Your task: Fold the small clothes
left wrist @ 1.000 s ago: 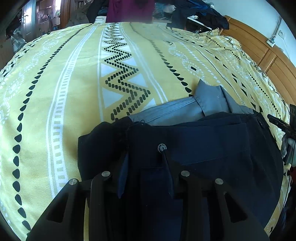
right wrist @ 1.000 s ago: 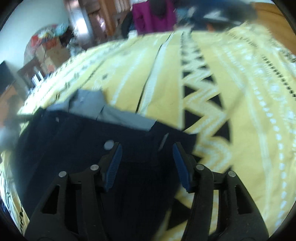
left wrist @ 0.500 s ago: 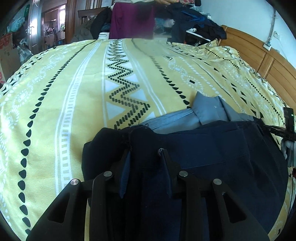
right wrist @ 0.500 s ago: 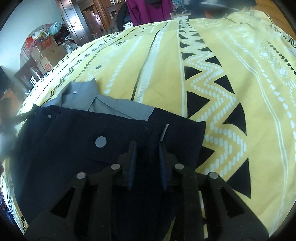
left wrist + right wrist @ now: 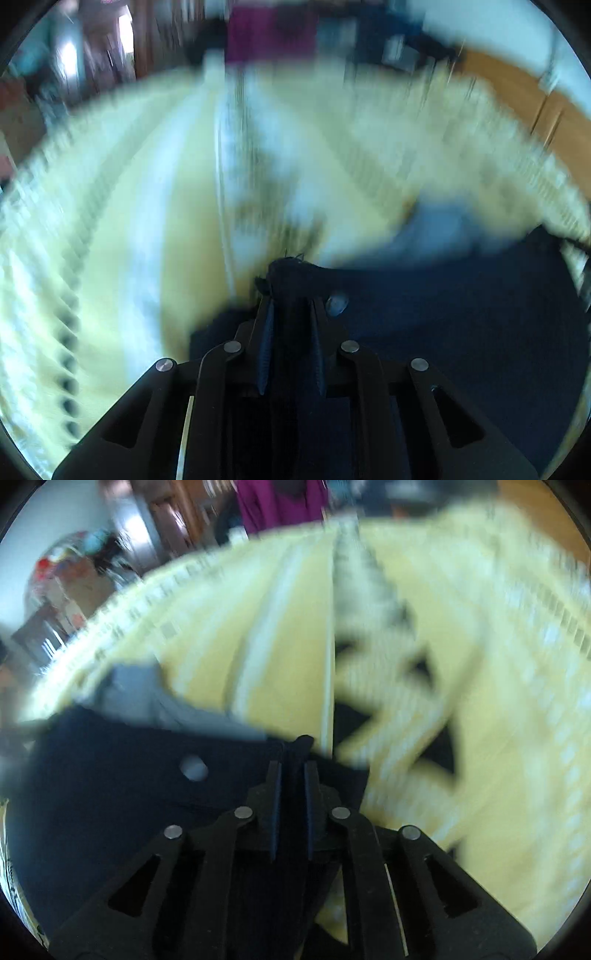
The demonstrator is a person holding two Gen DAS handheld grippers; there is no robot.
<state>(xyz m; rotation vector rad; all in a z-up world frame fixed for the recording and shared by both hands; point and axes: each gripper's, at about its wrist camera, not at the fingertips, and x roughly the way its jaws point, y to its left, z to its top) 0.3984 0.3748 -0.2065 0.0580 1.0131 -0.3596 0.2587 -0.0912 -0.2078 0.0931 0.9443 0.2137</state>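
The shorts (image 5: pixel 461 332) are pinched at opposite corners by the left gripper (image 5: pixel 291 310) and right gripper (image 5: pixel 293 775), both clenched, probably for lifting into a fold

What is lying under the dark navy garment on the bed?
A grey-blue garment sticks out from beneath the navy garment's far edge, on the yellow bedspread. How far it runs underneath is covered. Both grippers pinch the navy cloth.

bedspread (image 5: pixel 498 701): broad yellow patterned surface, bare ahead of and beside both grippers; open passage. obstacles: dark navy garment (image 5: pixel 461 332) with grey-blue garment (image 5: pixel 140 694) lying just beyond it; wooden headboard (image 5: pixel 517 99) along one edge; blurred clutter beyond the far end
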